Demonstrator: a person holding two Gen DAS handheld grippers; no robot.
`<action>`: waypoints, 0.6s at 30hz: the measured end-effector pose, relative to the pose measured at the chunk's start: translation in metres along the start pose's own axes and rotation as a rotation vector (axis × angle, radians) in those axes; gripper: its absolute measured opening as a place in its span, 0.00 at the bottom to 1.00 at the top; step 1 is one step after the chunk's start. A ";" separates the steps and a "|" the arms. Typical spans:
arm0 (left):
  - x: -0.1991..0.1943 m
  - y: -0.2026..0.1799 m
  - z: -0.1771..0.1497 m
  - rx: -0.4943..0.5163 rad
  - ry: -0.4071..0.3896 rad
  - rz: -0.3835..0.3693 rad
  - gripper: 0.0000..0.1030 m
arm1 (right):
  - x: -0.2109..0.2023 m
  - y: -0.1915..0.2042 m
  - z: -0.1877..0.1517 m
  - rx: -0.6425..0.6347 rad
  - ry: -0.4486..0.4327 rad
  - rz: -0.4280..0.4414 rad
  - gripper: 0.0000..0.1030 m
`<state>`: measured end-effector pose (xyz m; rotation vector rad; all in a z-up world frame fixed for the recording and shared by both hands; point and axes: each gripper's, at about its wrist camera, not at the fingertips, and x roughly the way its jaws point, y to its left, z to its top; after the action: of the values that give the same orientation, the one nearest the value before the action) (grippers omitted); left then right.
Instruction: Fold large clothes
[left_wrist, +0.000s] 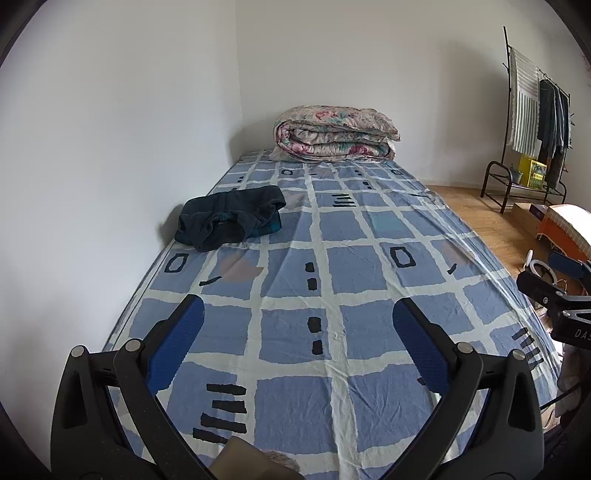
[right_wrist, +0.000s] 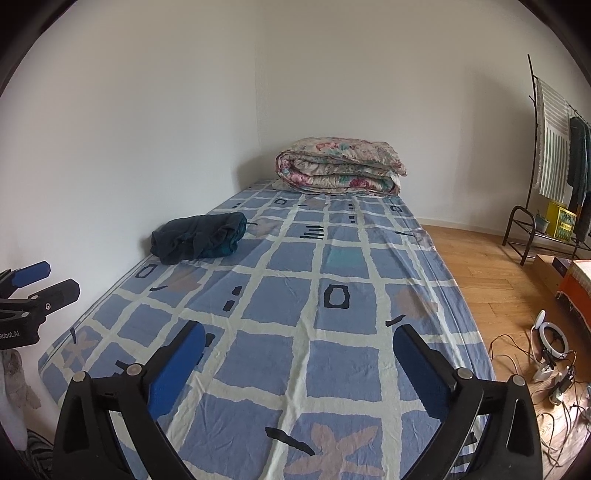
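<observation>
I've got both the left hand-held gripper (left_wrist: 297, 321) and right hand-held gripper (right_wrist: 299, 338) spread wide, empty. Dark garment (left_wrist: 231, 218) lies bunched on bed (left_wrist: 369, 295) by the wall; looks soft, floppy, so I'd pinch an outer hem.

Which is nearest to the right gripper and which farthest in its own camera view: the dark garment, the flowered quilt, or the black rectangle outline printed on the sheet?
From the right gripper, nearest first:
1. Black rectangle outline, just ahead, mid-bed.
2. Dark garment, farther up, on the left by the wall.
3. Flowered quilt, folded at the bed's far end.
</observation>
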<state>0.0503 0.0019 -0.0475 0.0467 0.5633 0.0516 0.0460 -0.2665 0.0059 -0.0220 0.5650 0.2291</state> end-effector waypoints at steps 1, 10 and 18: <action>0.002 0.000 -0.001 0.002 0.005 0.008 1.00 | 0.002 -0.001 -0.001 0.007 0.007 0.001 1.00; 0.009 0.001 -0.005 0.007 0.020 0.011 1.00 | 0.007 -0.007 -0.007 0.029 0.032 -0.023 1.00; 0.008 0.000 -0.005 0.007 0.022 0.011 1.00 | 0.009 -0.008 -0.009 0.025 0.035 -0.027 1.00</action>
<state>0.0539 0.0029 -0.0561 0.0566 0.5855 0.0611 0.0507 -0.2733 -0.0066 -0.0091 0.6026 0.1956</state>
